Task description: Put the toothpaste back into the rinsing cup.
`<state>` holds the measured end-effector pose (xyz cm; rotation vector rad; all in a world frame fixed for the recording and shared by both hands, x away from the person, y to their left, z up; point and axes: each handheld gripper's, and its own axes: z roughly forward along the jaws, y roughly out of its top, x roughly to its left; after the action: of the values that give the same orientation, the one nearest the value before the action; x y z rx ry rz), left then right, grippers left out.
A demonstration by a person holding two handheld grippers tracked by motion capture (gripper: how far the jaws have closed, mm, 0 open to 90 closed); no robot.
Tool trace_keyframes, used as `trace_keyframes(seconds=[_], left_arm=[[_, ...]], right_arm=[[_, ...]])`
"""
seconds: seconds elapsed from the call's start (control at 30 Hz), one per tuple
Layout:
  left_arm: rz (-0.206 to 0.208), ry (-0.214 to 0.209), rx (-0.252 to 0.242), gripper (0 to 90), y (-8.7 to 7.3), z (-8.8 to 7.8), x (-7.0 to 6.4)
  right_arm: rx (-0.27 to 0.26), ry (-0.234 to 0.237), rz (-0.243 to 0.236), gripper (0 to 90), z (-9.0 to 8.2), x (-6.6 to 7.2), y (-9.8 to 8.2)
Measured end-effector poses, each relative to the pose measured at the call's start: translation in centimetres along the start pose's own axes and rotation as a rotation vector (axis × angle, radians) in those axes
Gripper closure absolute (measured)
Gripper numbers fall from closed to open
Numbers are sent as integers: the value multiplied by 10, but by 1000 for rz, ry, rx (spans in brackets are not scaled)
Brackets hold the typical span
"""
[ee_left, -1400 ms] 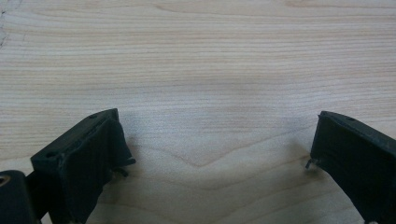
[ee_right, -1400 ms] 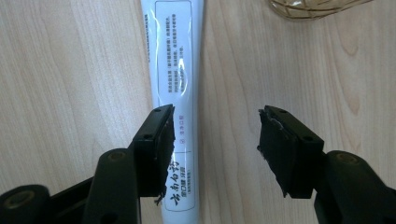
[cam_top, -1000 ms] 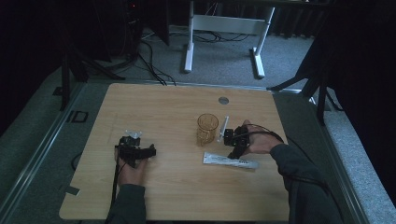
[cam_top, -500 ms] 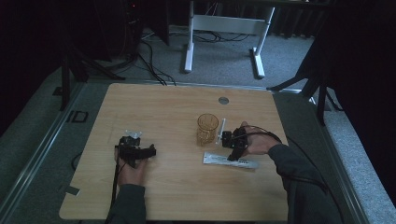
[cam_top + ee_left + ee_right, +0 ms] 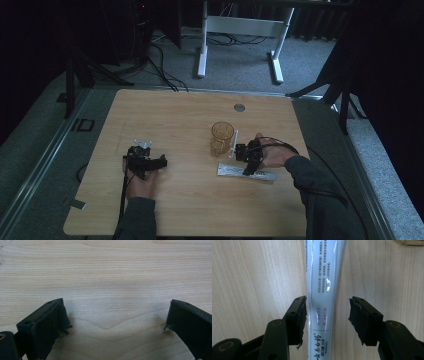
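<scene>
On the left of the pale, fine-grained wooden table (image 5: 180,115), the left gripper (image 5: 145,161) rests in a hand, its body black and blocky with a cable trailing back along the forearm. In the left gripper view its two dark, rubbery jaws stand wide apart over bare wood, nothing between them.

Toward the middle stands a clear, amber-tinted glass (image 5: 222,138), round and upright. A thin white stick (image 5: 233,142) lies just beside it.

To the right, a long, flat white tube (image 5: 246,173) with a glossy skin and small printed lettering lies flat on the wood, in front of the glass. The right gripper (image 5: 248,157) hangs directly over it. In the right gripper view the tube (image 5: 323,290) runs lengthwise between the spread jaws; the left pad (image 5: 300,317) sits at its edge, while the right pad (image 5: 358,320) stands apart from it.
</scene>
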<state>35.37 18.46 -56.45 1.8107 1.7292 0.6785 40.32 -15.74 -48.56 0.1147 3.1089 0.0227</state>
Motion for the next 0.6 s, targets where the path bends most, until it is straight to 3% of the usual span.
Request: trace_keyframes(seconds=[0.6], left_arm=[[0,0,0,22,0,0,0]], right_arm=[[60,18,-8,511,19,3,3]])
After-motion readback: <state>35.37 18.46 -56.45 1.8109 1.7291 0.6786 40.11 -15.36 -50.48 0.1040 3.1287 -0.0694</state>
